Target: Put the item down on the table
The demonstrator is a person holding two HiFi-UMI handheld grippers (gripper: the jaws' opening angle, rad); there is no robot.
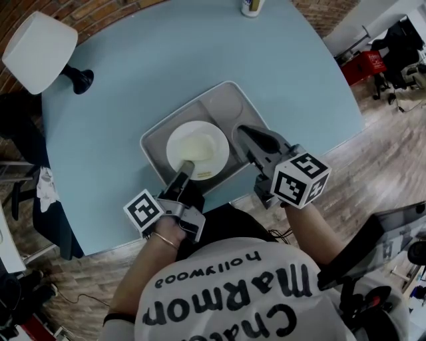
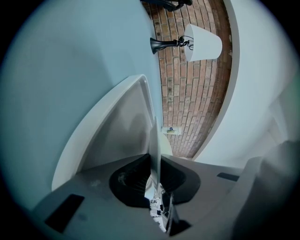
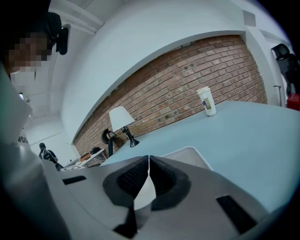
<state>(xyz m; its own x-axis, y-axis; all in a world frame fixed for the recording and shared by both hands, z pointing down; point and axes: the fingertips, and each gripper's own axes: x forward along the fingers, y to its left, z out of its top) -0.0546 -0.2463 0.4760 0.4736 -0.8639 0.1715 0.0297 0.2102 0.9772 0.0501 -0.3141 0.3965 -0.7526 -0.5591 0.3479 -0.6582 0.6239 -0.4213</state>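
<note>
Your left gripper [image 1: 186, 168] is clamped narrow on the near rim of the white plate [image 1: 198, 143]. The plate lies over the large compartment of the grey tray [image 1: 223, 101] on the blue worktop [image 1: 133, 73]. From above you cannot tell whether the plate rests in the tray or hangs just clear of it. In the left gripper view the plate shows edge-on, a thin blade between the pads. Your right gripper [image 1: 242, 130] sits at the tray's right rim, jaws together at the tips. A pale sliver shows in the gap behind them, too vague to name. The picture's top edge cuts off a cup [image 1: 251, 6]; a lamp [image 1: 38, 43] stands far left.
</note>
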